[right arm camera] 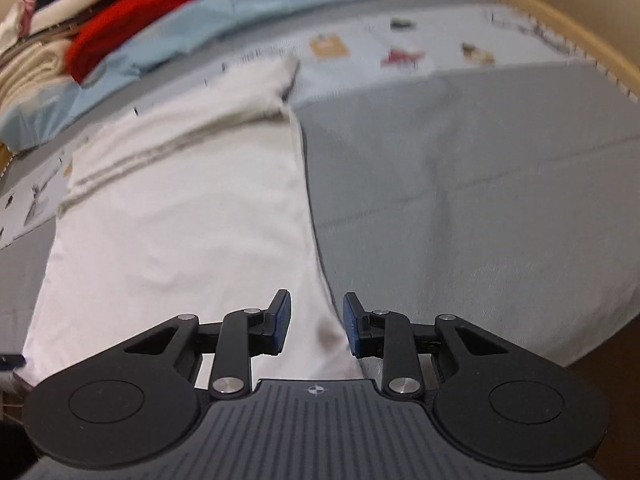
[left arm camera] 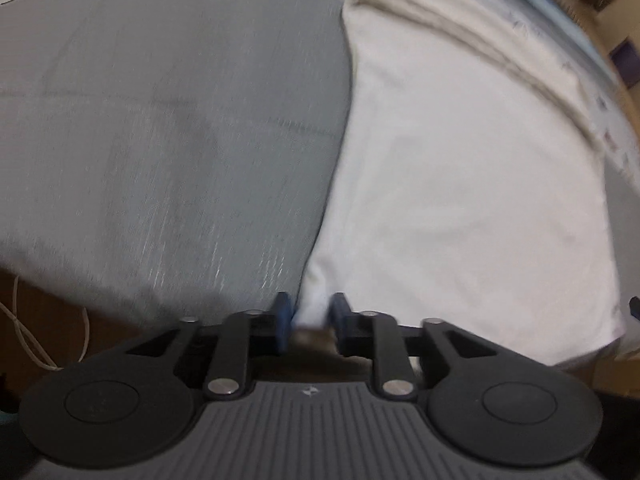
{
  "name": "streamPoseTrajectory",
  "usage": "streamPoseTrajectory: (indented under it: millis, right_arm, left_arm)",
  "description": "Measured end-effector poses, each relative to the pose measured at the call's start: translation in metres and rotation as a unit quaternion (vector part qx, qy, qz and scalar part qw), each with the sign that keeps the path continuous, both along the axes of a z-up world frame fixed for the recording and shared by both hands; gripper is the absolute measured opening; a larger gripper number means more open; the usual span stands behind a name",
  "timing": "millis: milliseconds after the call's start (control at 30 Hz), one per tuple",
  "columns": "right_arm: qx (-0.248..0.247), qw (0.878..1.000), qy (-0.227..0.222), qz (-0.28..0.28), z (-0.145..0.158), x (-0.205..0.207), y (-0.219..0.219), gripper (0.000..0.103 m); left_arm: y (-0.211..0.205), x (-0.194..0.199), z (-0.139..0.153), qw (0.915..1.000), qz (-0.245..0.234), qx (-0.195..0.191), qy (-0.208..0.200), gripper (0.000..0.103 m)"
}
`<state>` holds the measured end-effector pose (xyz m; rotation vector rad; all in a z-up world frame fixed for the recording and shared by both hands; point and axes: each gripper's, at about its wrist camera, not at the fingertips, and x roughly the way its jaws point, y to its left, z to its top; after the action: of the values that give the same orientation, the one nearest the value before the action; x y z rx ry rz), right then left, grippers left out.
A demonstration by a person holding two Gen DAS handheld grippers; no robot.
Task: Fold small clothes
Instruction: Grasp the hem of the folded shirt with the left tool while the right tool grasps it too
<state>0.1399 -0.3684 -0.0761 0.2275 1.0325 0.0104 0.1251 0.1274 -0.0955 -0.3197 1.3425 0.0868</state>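
Note:
A white garment (left arm camera: 460, 184) lies flat on the grey cloth (left arm camera: 168, 140) that covers the table. In the left wrist view my left gripper (left arm camera: 310, 320) is at the garment's near left corner, its blue pads (left arm camera: 283, 320) closed on a bit of the white fabric. In the right wrist view the same white garment (right arm camera: 180, 220) fills the left half and its right edge runs down toward my right gripper (right arm camera: 316, 326). The right gripper is open, its blue pads (right arm camera: 352, 326) either side of the garment's near right corner, with a faint brown stain (right arm camera: 326, 330) between them.
A stack of folded clothes, with a red one (right arm camera: 132, 16) and a light blue one (right arm camera: 224, 16), sits at the far left in the right wrist view. A printed sheet (right arm camera: 400, 52) lies behind the grey cloth. A white cord (left arm camera: 32, 336) hangs below the table edge.

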Motion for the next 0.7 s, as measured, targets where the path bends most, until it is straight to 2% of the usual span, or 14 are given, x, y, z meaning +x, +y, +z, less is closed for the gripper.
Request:
streamPoseTrajectory:
  millis: [133,233,300,367,400,567,700]
  right_arm:
    - [-0.019,0.998,0.062,-0.007,-0.023,0.002,0.001,0.030]
    - [-0.018,0.996,0.087,0.000,-0.033,0.000,0.005,0.030]
    - [-0.027,0.996,0.086,0.008,-0.034,0.000,0.009,0.030]
    - [-0.025,0.996,0.085,0.005,-0.033,-0.001,0.008,0.022]
    - [-0.021,0.996,0.084,0.003,-0.031,-0.002,0.007,0.010]
    - [0.003,0.998,0.065,-0.024,-0.022,-0.006,-0.006,0.008]
    - [-0.003,0.997,0.078,-0.025,-0.026,-0.006,-0.008,0.011]
  left_arm:
    - [0.008,-0.007,0.001,0.9995,0.025,-0.017,-0.008,0.022]
    - [0.015,-0.010,0.004,0.9984,0.041,-0.035,-0.016,0.022]
    - [0.013,-0.010,0.001,0.9988,0.035,-0.032,-0.008,0.022]
    - [0.009,-0.008,0.000,0.9994,0.026,-0.023,-0.006,0.022]
    - [0.006,-0.006,0.002,0.9995,0.022,-0.023,-0.007,0.009]
    - [0.008,-0.010,0.012,0.9984,0.024,-0.036,-0.036,0.007]
    - [0.011,-0.007,0.004,0.9984,0.036,-0.040,-0.014,0.010]
